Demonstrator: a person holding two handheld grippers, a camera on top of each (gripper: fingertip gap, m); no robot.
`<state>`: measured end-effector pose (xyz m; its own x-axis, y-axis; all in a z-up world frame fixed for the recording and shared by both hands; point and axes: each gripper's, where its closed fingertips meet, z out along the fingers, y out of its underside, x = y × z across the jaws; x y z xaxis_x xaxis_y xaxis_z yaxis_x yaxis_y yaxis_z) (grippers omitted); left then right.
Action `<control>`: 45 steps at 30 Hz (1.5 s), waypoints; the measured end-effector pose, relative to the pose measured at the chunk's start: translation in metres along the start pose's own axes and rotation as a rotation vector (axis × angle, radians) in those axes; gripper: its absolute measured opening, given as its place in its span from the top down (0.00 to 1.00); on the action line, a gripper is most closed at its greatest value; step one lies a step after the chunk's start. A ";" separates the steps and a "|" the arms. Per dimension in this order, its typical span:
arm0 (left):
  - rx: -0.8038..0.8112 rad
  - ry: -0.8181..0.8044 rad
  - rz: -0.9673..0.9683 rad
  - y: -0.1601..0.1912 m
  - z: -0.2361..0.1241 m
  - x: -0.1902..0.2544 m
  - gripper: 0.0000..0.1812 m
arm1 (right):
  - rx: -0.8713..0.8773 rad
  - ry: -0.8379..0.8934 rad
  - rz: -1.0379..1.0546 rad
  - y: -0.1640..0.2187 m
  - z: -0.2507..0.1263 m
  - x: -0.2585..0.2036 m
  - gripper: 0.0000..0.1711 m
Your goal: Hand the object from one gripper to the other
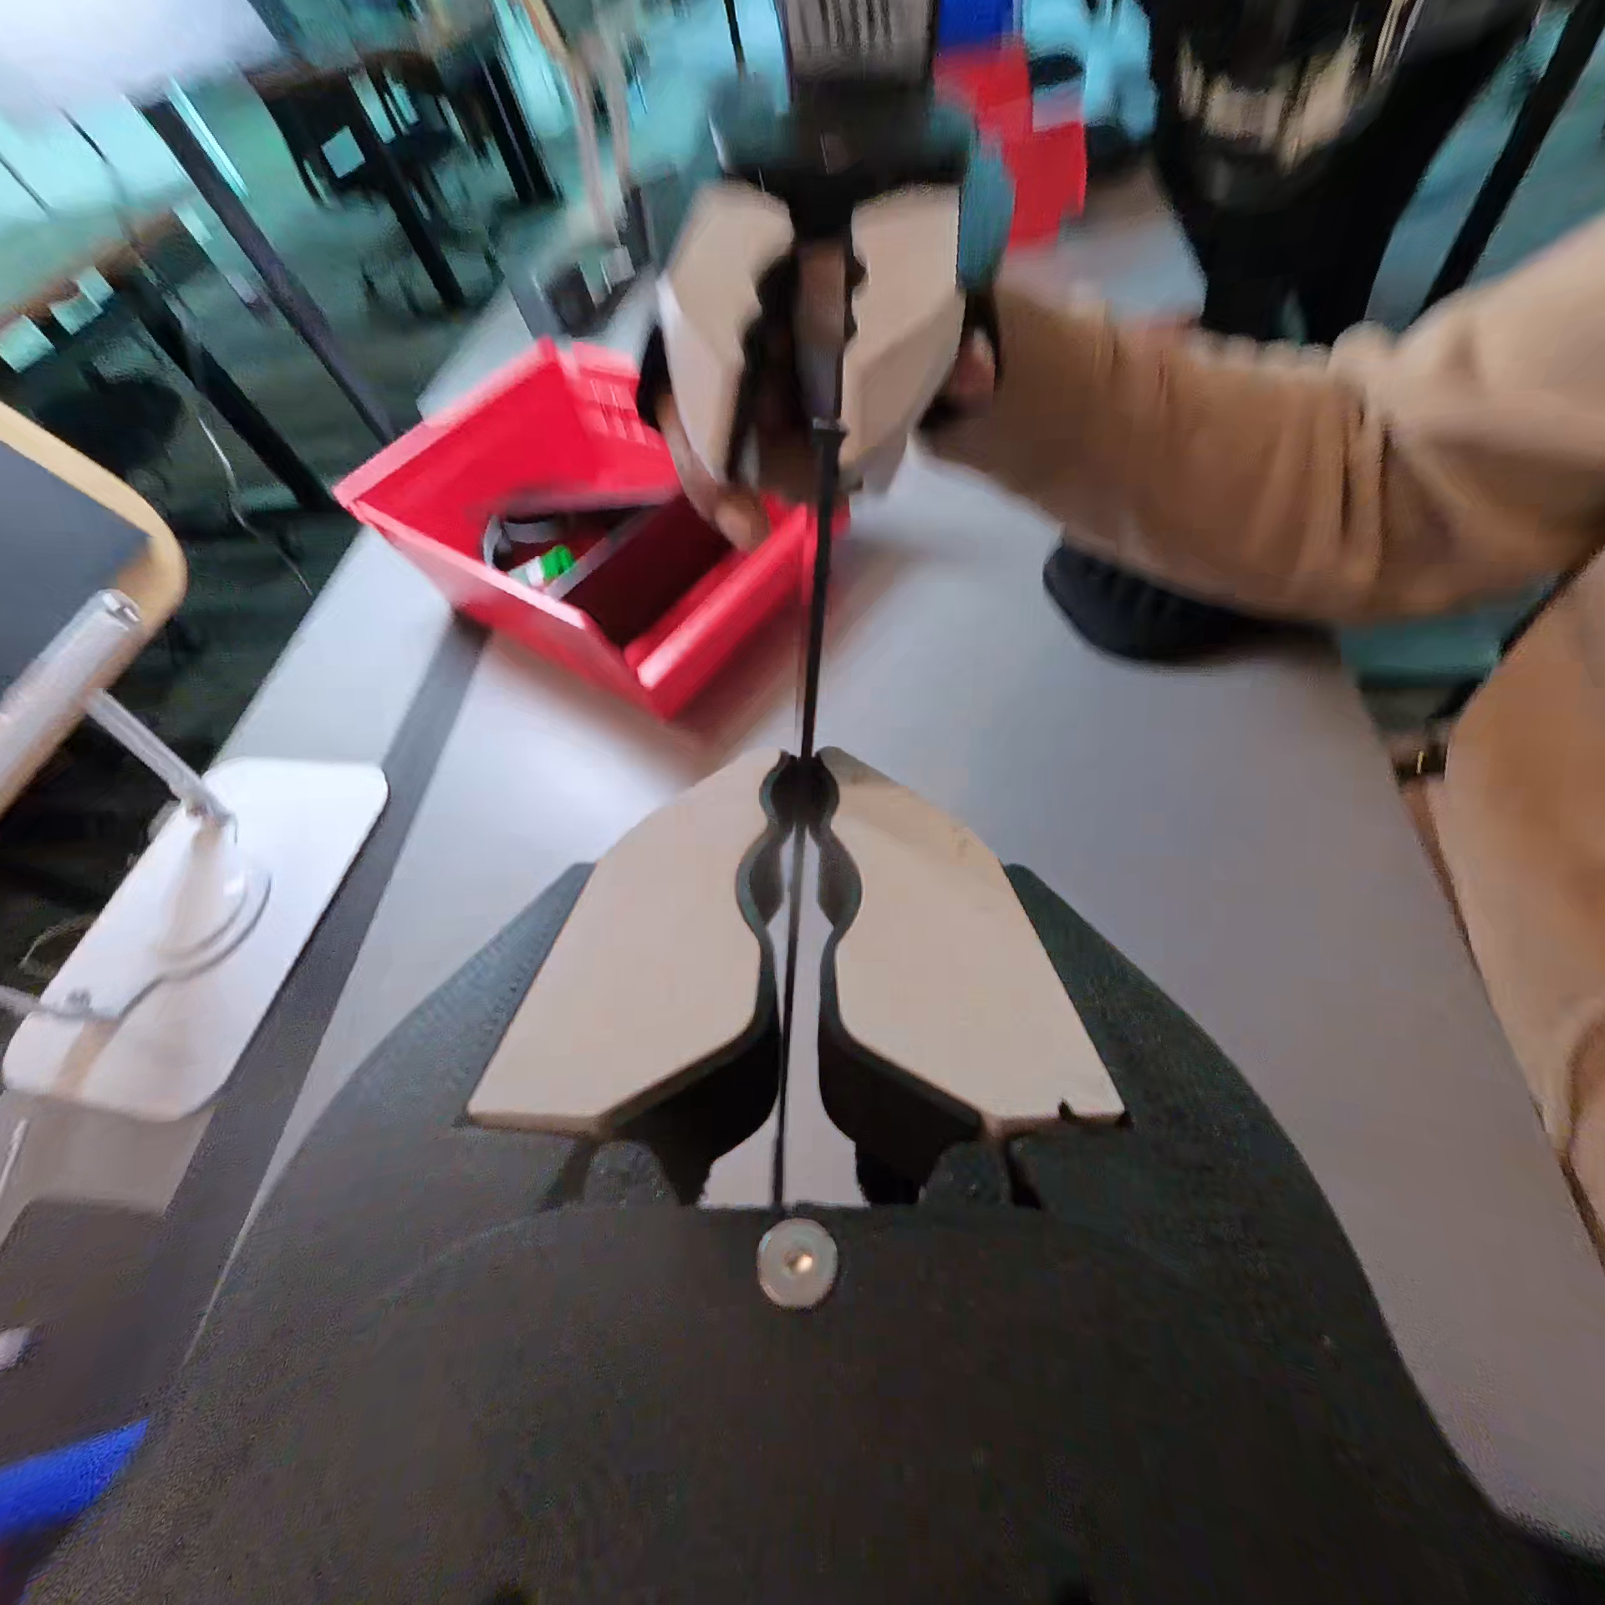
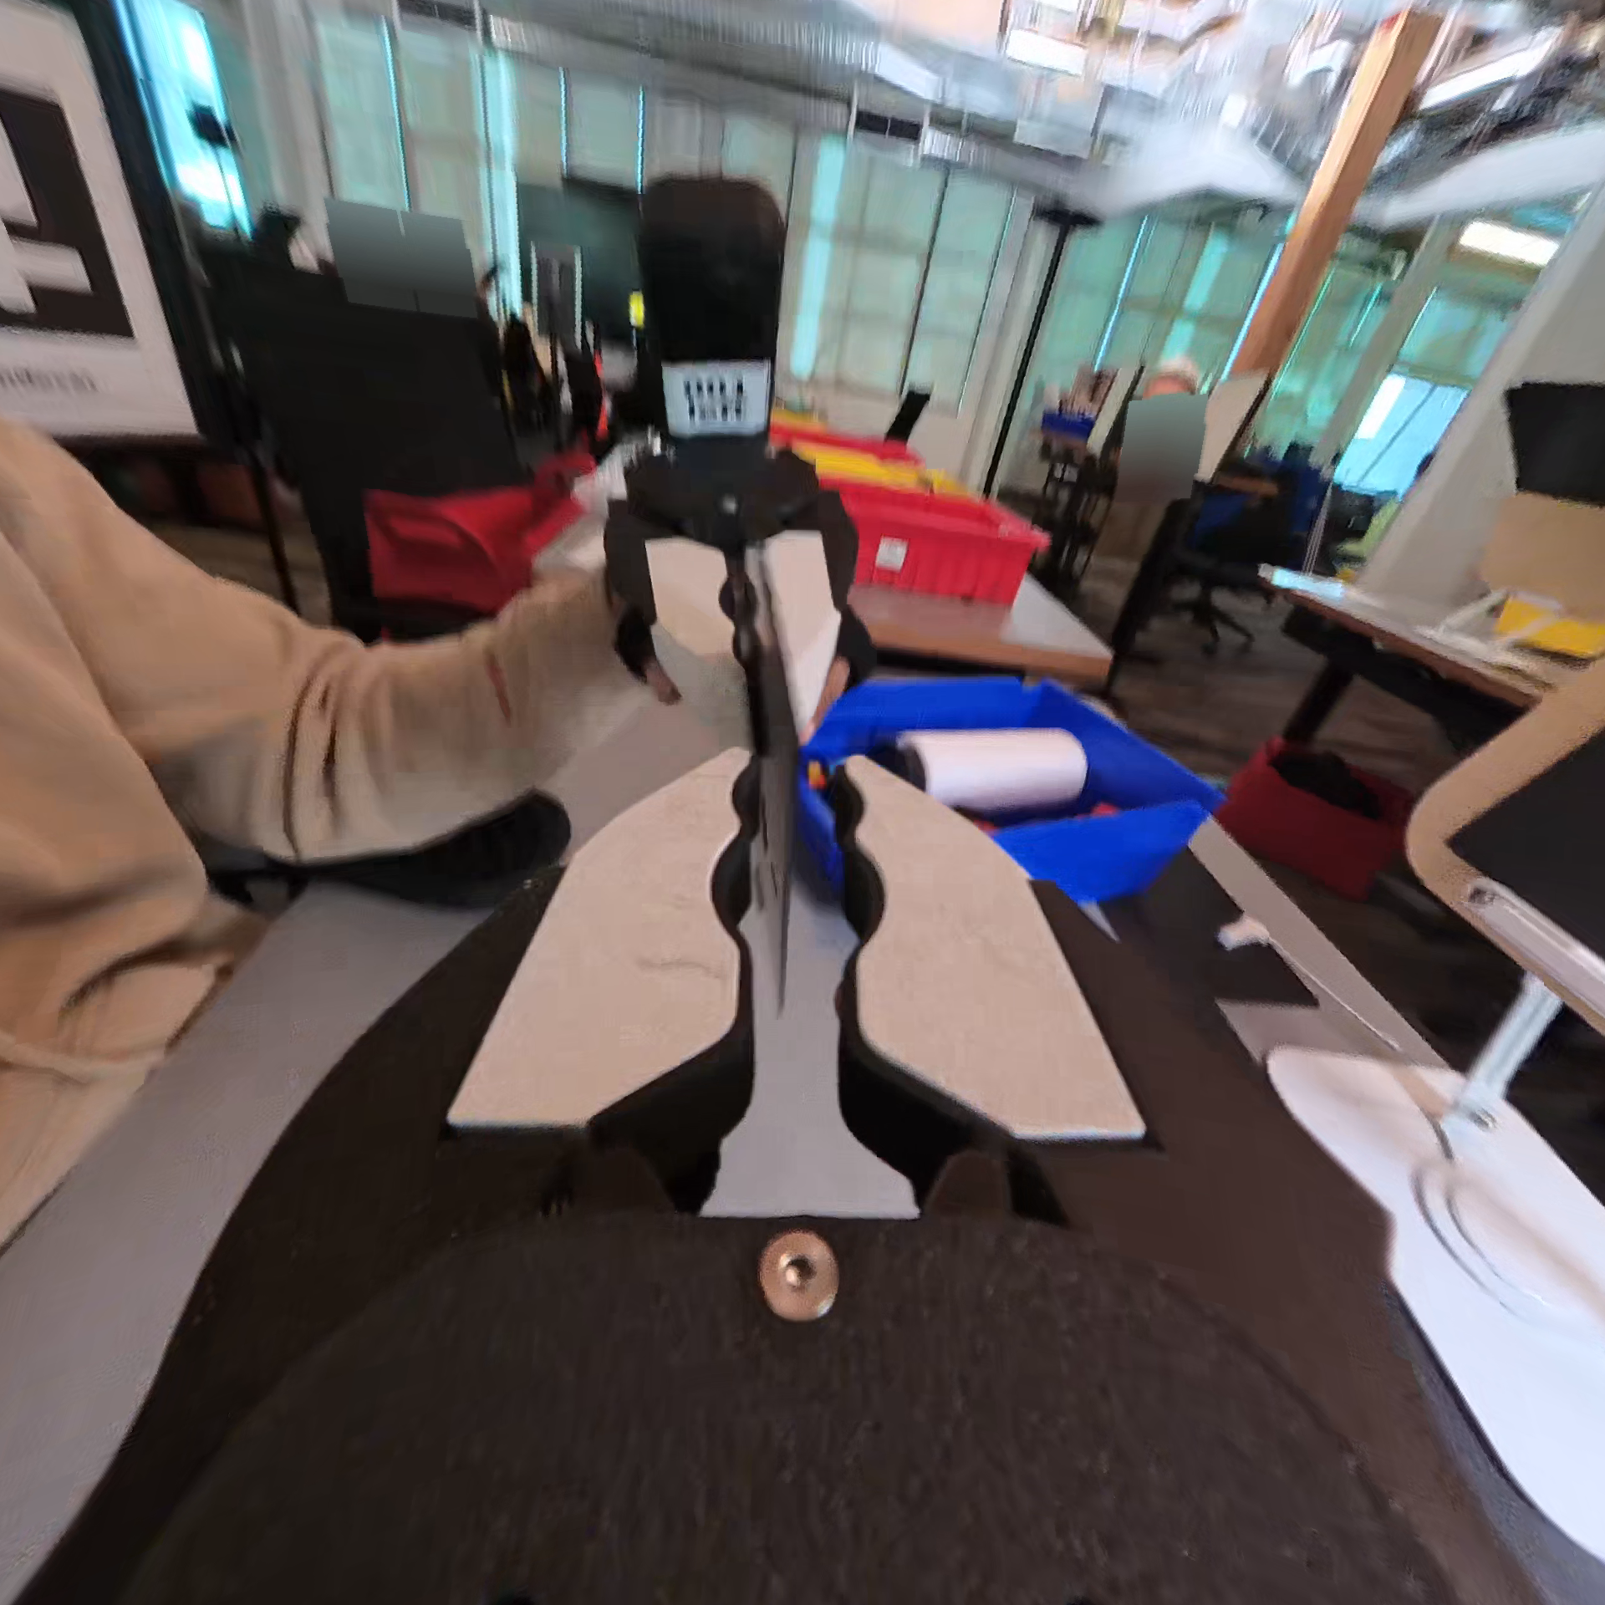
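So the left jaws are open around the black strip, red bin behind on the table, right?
No: the left gripper has its jaws shut on the black strip, per the left wrist view. The red bin is behind on the table.

Black strip [image 1: 812, 608]; red bin [image 1: 556, 486]; blue bin [image 2: 1120, 834]

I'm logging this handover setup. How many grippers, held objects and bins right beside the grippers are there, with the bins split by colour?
Grippers: 2, the left gripper and the right gripper
Black strip: 1
Red bin: 1
Blue bin: 1
Total: 5
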<state>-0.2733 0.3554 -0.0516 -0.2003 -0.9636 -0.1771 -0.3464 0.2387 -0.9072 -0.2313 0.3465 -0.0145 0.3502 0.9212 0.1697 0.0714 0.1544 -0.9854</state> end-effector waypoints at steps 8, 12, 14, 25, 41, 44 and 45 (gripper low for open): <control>-0.362 0.026 0.117 0.054 0.034 0.016 0.99 | -0.427 -0.056 -0.190 0.055 0.029 -0.032 0.99; -0.150 -0.236 0.066 0.028 0.016 -0.034 0.90 | -0.378 0.173 -0.305 0.035 0.021 0.001 0.99; 0.029 -0.318 -0.057 0.009 -0.005 -0.056 0.84 | -0.269 0.355 -0.400 0.007 0.006 0.024 0.99; 0.742 0.207 -0.982 -0.014 -0.019 -0.087 0.73 | -0.271 0.713 -1.318 0.021 0.057 0.021 0.99; 0.703 0.019 -0.418 -0.017 -0.072 -0.077 0.99 | -0.047 0.512 -0.466 -0.031 0.022 0.022 0.77; 0.678 0.093 -0.284 -0.034 -0.055 -0.047 0.99 | 0.067 0.385 -0.112 -0.025 0.004 0.035 0.74; 0.690 0.117 -0.270 -0.040 -0.047 -0.039 0.99 | 0.097 0.299 -0.008 -0.022 0.007 0.031 0.71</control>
<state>-0.2950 0.3892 0.0098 -0.2990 -0.9498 0.0926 0.2482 -0.1711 -0.9535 -0.2289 0.3746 0.0123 0.6102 0.7761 0.1589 -0.0092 0.2076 -0.9782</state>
